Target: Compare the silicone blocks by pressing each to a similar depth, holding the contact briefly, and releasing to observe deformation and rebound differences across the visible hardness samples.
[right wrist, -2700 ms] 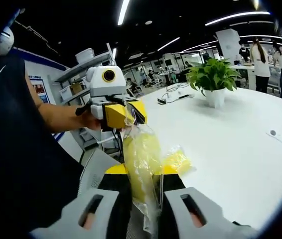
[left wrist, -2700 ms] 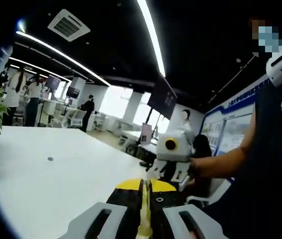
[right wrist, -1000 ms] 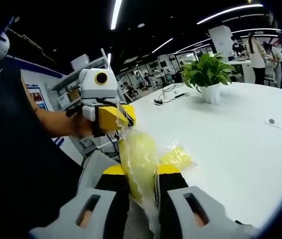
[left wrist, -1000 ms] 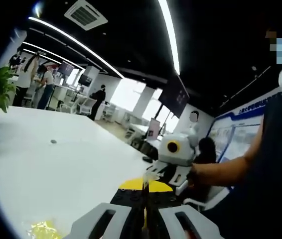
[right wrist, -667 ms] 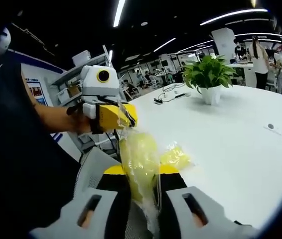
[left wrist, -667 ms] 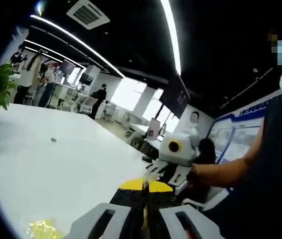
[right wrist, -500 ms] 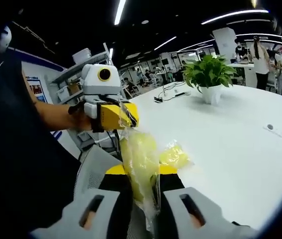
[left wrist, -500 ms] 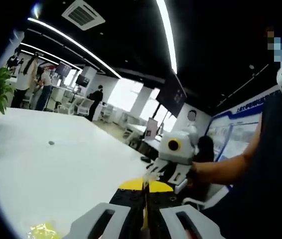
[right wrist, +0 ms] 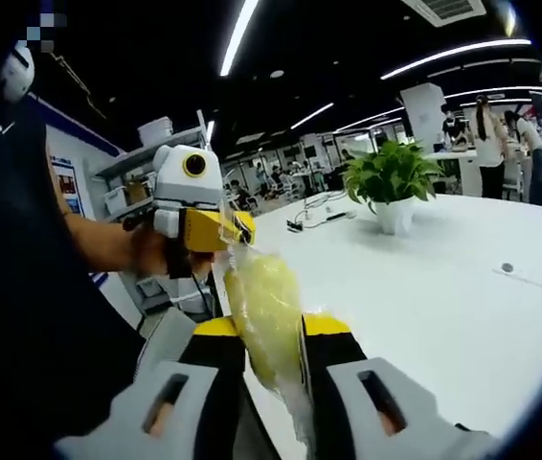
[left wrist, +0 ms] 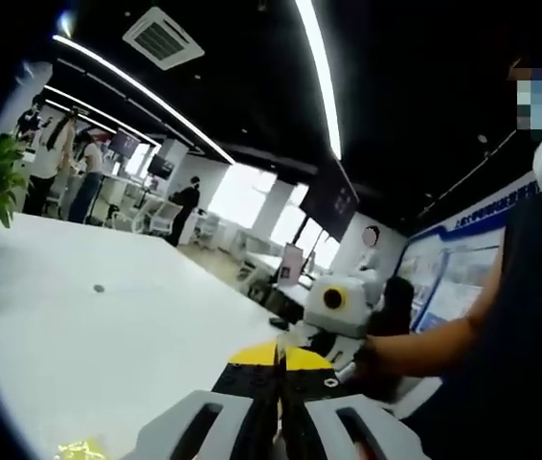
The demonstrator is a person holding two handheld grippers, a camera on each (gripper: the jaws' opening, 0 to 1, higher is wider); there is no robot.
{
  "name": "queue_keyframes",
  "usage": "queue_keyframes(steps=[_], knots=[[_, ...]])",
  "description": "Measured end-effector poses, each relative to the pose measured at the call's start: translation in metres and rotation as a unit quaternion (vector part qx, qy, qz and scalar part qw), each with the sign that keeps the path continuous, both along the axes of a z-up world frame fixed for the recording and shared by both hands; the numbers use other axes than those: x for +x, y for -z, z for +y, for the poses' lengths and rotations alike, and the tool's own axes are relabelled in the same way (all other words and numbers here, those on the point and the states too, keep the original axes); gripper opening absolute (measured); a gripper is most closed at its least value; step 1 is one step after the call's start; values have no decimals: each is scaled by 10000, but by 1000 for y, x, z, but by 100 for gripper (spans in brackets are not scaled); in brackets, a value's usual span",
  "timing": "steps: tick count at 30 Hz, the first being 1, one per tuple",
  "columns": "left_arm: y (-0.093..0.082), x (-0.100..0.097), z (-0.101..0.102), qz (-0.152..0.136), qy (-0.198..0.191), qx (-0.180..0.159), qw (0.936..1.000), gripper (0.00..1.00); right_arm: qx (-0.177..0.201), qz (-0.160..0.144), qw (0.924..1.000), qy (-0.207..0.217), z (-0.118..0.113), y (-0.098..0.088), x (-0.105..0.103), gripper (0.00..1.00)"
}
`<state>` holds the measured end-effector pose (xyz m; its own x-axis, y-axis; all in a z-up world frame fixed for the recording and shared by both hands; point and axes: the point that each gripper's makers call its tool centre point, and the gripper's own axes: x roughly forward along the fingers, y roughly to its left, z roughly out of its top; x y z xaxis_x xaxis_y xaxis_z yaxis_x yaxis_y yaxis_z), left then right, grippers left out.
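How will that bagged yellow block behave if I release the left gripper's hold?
The clear bag looks thin and crinkly, so probably floppy and slippery. The yellow block looks soft; it may sag from the right gripper once the left gripper lets go.

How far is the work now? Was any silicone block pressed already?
Done: nothing visible; no pressing shows. In hand: both grippers hold one clear bag with a yellow piece inside above the white table; the right gripper clamps its middle, the left gripper its top edge. Left: unbagging, pressing, holding, releasing every sample.
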<state>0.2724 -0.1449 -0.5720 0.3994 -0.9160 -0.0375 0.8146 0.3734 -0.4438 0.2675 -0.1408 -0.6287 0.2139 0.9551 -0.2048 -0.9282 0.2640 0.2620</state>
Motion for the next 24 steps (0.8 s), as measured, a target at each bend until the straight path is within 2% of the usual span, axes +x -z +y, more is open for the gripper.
queue_keyframes(steps=[2, 3, 5, 6, 7, 8, 10, 14, 15, 17, 22, 24], knots=[[-5, 4, 2, 37, -66, -168, 9998, 0, 66, -371, 9992, 158, -1, -5, 8, 25], [-6, 4, 3, 46, -76, -212, 9997, 0, 87, -463, 9986, 221, -2, -7, 10, 28], [-9, 7, 4, 31, -118, -276, 9995, 0, 68, -437, 9985, 321, -4, -6, 14, 38], [-10, 7, 4, 30, -132, -303, 9995, 0, 79, -471, 9981, 395, -6, -6, 17, 46], [-11, 8, 4, 37, -148, -330, 9993, 0, 93, -506, 9974, 496, -7, -6, 20, 60], [-12, 9, 4, 42, -142, -351, 9993, 0, 113, -553, 9962, 666, -9, -7, 26, 69], [-12, 11, 5, 47, -158, -370, 9992, 0, 96, -630, 9943, 855, -15, -8, 33, 84], [-13, 13, 4, 55, -145, -392, 9991, 0, 325, -1093, 9861, 1206, -28, -25, 44, 96], [-13, 13, 4, 60, -139, -409, 9990, 0, 307, -1016, 9873, 1183, -30, -24, 43, 96], [-14, 12, 3, 61, -116, -433, 9990, 0, 264, -1064, 9865, 1219, -35, -26, 46, 96], [-15, 16, -1, 146, -122, -578, 9981, 0, -69, -1349, 9786, 1550, -55, -22, 56, 97], [-13, 20, -5, 160, -137, -549, 9983, 0, -142, -1312, 9774, 1650, -65, -18, 56, 97]])
